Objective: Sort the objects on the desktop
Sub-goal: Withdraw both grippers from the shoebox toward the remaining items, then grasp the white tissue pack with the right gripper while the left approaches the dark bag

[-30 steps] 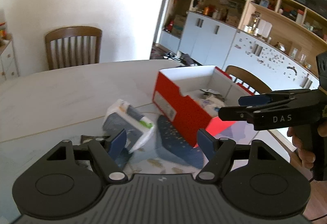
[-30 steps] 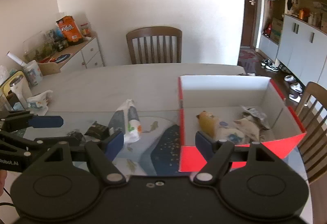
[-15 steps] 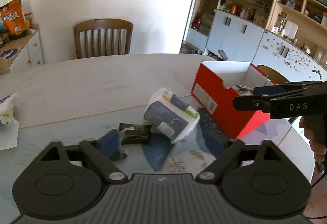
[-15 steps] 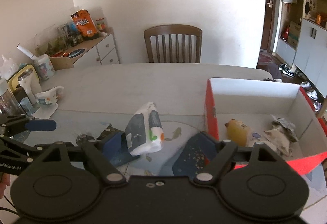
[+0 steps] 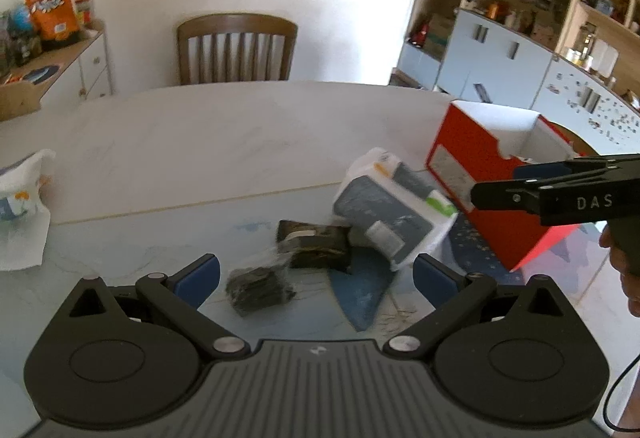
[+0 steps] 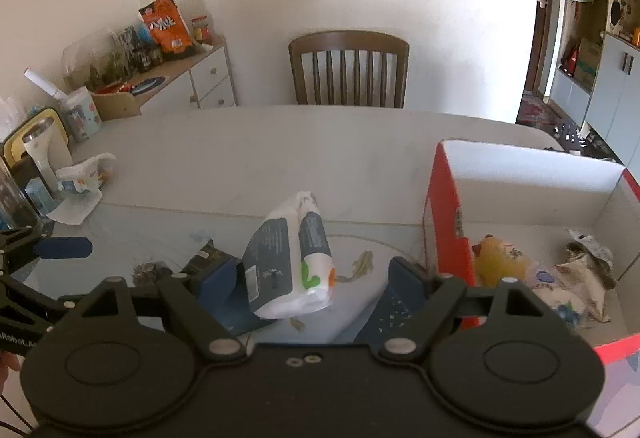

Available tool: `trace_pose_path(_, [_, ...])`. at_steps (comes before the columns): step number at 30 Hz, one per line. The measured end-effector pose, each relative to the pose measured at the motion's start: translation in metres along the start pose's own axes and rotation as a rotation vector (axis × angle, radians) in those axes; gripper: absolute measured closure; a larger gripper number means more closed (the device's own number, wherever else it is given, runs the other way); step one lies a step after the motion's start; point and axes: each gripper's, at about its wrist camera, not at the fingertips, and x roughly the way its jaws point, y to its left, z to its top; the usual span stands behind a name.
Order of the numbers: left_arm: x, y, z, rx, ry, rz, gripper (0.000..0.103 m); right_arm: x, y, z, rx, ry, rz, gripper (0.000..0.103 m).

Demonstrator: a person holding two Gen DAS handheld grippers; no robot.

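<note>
Both grippers spread, empty; right gripper (image 6: 312, 284) straddles tissue pack (image 6: 290, 264): close across its narrow sides, then lift toward red box (image 6: 448, 222); left gripper (image 5: 316, 276) over dark packets (image 5: 260, 284).

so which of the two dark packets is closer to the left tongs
The crinkly clear-wrapped dark packet, lying just ahead between the open left tongs. The flatter dark packet sits farther off, against the white tissue pack.

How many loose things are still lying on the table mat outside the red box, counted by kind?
White and grey tissue pack: 1
Dark snack packets: 2, one flat and rectangular, one crumpled in clear wrap
Total: 3, all left of the red box.
</note>
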Motion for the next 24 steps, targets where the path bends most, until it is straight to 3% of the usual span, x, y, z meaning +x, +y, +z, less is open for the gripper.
trace_pose_path(24, [0.058, 0.018, -0.012, -0.045, 0.058, 0.037, 0.0, 0.077, 0.011, 0.003, -0.041, 0.103, 0.053, 0.016])
